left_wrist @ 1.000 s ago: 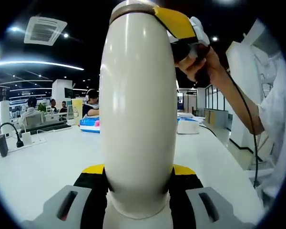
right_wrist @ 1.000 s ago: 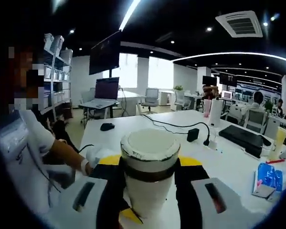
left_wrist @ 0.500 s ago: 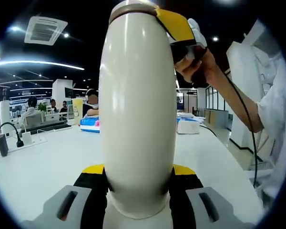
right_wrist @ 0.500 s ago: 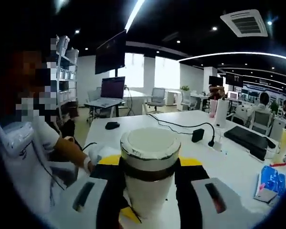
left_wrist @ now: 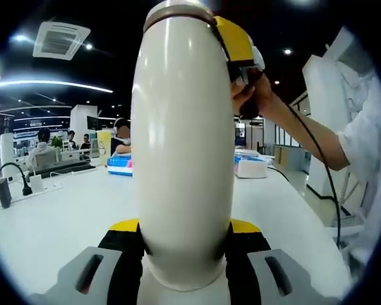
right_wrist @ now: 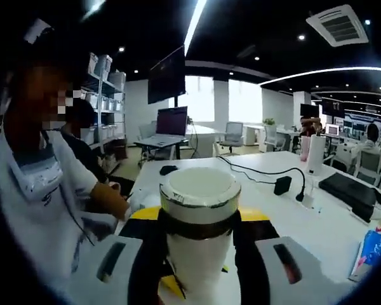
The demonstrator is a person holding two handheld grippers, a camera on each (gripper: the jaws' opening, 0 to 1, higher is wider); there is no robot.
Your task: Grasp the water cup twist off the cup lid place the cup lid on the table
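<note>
Cream-white water cup (left_wrist: 183,159) is standing upright above the white desk (left_wrist: 63,222), pinched low by the left hand-held gripper (left_wrist: 184,244); the right hand-held gripper (right_wrist: 199,225) is clamping its cup lid (right_wrist: 200,194).

No lettering, label, brand or number can be read anywhere, neither on the water cup (left_wrist: 184,159) nor on its cup lid (right_wrist: 200,194).

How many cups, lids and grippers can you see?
Water cup: 1
Cup lid: 1
Grippers: 2, the left gripper around the cup's body, the right gripper around its lid end
Total: 4
</note>
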